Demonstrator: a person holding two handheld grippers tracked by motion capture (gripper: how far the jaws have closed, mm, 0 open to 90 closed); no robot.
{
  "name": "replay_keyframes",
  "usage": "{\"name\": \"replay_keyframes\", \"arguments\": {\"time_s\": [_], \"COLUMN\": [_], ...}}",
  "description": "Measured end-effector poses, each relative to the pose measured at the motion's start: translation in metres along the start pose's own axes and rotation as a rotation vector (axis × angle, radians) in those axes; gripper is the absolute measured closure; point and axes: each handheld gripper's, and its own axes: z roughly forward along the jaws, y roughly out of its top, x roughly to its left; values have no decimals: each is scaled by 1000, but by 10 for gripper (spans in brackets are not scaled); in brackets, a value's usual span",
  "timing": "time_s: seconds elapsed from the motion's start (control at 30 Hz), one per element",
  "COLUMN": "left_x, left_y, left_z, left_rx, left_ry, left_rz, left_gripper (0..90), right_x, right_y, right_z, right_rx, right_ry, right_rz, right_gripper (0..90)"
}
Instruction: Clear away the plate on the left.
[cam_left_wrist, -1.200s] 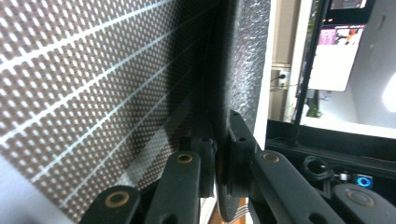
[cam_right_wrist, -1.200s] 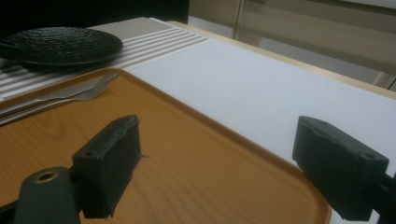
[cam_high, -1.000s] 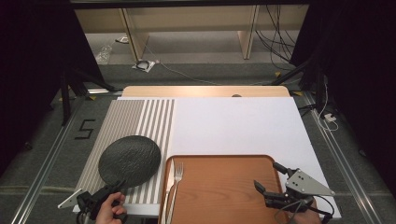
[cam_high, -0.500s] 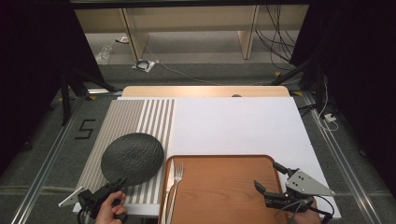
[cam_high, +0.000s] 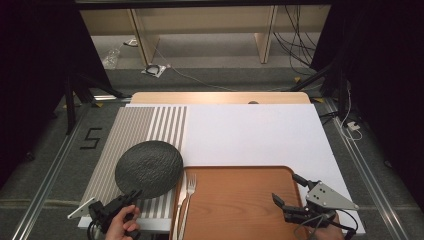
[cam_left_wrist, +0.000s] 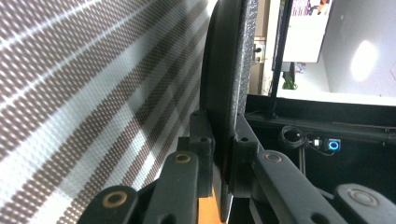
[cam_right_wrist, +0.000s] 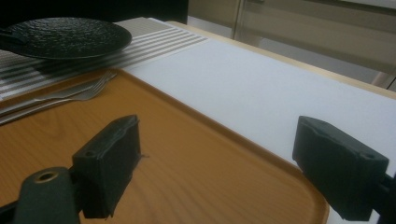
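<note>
- A single mark like the figure "5" (cam_high: 90, 138) can be read on the grey floor left of the table; no brand or label is legible on the tableware.
- A black textured plate (cam_high: 148, 168) is clamped at its near rim by the left gripper (cam_high: 131, 196); in the left gripper view the rim (cam_left_wrist: 227, 93) is seen edge-on between the two pads, which press on it from both sides.
- The left jaws are thus almost closed, with only the thickness of the rim between them.
- The plate is held over the striped placemat (cam_high: 135, 135) at the table's left, with its right edge just beside the left rim of the wooden tray (cam_high: 240, 200). From the right gripper view the plate (cam_right_wrist: 65, 37) appears raised slightly above the mat, with a shadow beneath it.
- The tray lies at the near middle of the table, partly on a white sheet (cam_high: 255, 135).
- Inside the tray, two forks (cam_high: 186, 200) are laid side by side along its left wall, tines pointing away from the person; the rest of the tray's floor is bare wood.
- The right gripper (cam_high: 289, 192) is held over the tray's near right corner, its jaws spread wide with nothing between them; in the right gripper view the two pads (cam_right_wrist: 109, 163) stand well apart above the tray (cam_right_wrist: 196, 154).
</note>
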Motion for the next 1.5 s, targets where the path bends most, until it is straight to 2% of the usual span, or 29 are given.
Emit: {"name": "replay_keyframes", "arguments": {"time_s": [0.37,0.73,1.5], "left_x": [-5,-11,-19], "left_y": [-12,-26,-66], "left_z": [5,13,32], "left_rx": [71,139,348], "left_ry": [-37,-46,-64], "left_rz": [17,49,98], "left_gripper": [832,832,831], "right_x": [0,0,-1], "right_y": [0,0,0], "right_z": [0,1,0], "right_rx": [-3,-4,-10], "right_ry": [1,1,-1], "right_rz": [3,5,13], "right_gripper": [161,161,161]}}
